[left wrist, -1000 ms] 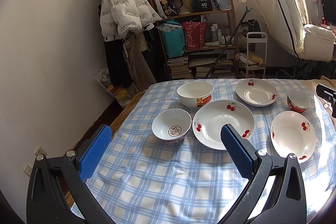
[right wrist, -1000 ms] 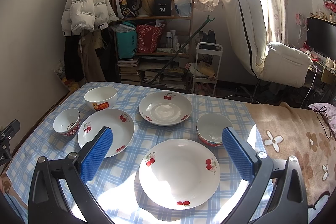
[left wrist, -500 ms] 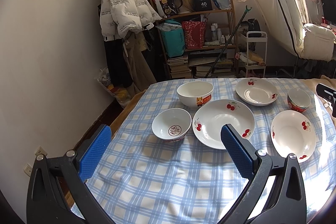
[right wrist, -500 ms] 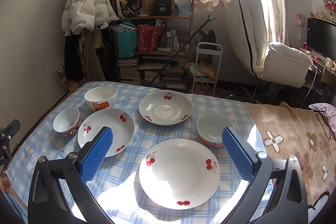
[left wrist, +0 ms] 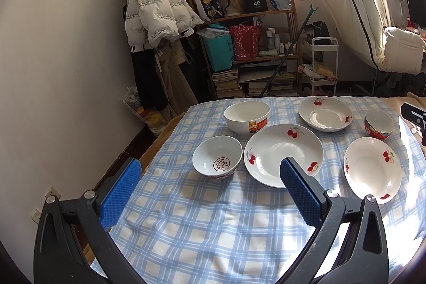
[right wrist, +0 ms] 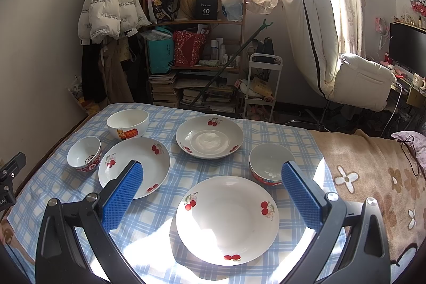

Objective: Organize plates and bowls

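Nothing is seen to have moved since the earlier frames: both grippers are held in the same hovering pose and every dish lies where it lay.

Item 1, left gripper (left wrist: pixel 210 181): jaws spread wide, nothing grasped, held above the near left part of the checked cloth (left wrist: pixel 213 225). Judged to be aimed at the small bowl with the red seal (left wrist: pixel 217 161), which is framed between its pads.

Item 2, right gripper (right wrist: pixel 211 181): jaws likewise released and empty, held over the near cherry plate (right wrist: pixel 227 218), probably the first piece to be lifted.

Items 3–6: left cherry plate (right wrist: pixel 134 167), just beside the seal bowl; far cherry plate (right wrist: pixel 209 136); large white bowl with a cartoon label (right wrist: pixel 127 123) at the far left; red-banded bowl (right wrist: pixel 269 164) at the right. All are laid out singly, none stacked, so sorting is judged not yet begun.

Not made out: the near rim of the left plate is covered by a pad in both views; the surface under the cloth is concealed, and whether it is a desk or a bed cannot be told; glare washes out the near plate's centre.
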